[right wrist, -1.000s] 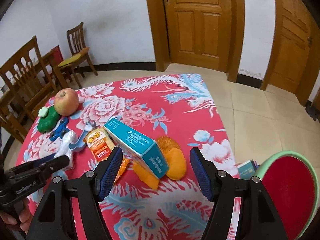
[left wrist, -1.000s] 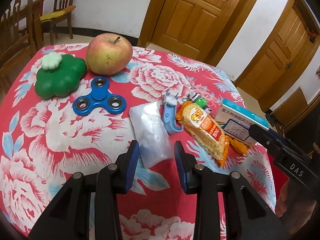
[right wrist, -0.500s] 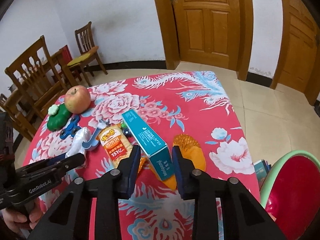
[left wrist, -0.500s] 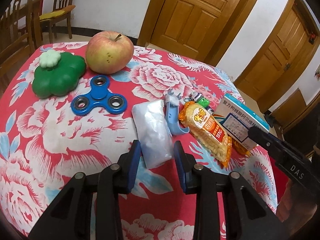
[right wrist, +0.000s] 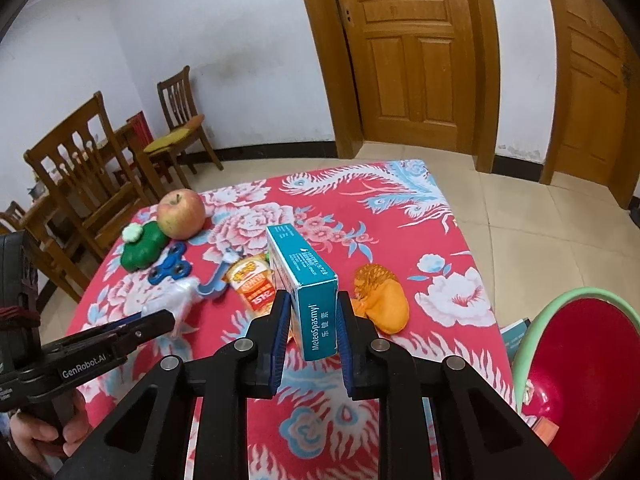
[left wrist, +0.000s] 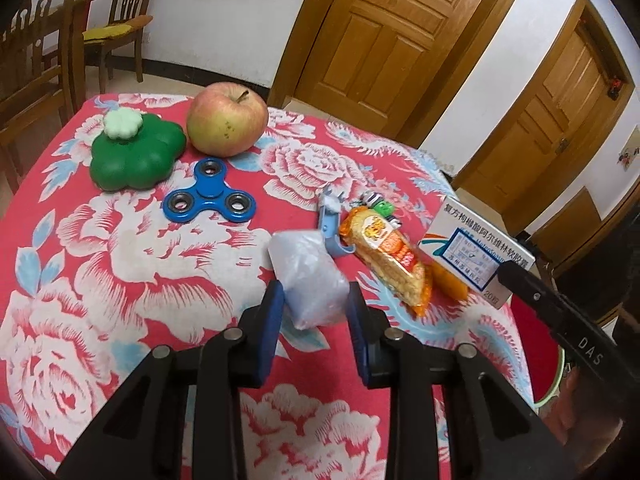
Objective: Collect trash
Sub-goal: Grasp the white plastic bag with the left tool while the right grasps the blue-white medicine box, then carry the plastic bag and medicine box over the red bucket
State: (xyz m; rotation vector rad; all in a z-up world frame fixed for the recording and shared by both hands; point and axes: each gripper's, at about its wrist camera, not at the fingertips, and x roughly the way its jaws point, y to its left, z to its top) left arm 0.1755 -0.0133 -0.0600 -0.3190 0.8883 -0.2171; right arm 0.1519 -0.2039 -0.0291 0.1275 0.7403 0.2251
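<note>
Now I see the table (right wrist: 400, 208) ahead; my right gripper (right wrist: 310, 320) is closing, pads pressing the teal medicine box (right wrist: 304, 280), while my left gripper (left wrist: 314, 300) clamps the clear plastic bag (left wrist: 304, 272).

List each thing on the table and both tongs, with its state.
Left tongs: shut on the clear plastic bag.
Right tongs: closing on the teal box, its near end raised.
Snack packet: lying flat.
Apple: upright, untouched.
Blue spinner: lying flat.
Orange wrapper: crumpled.
</note>
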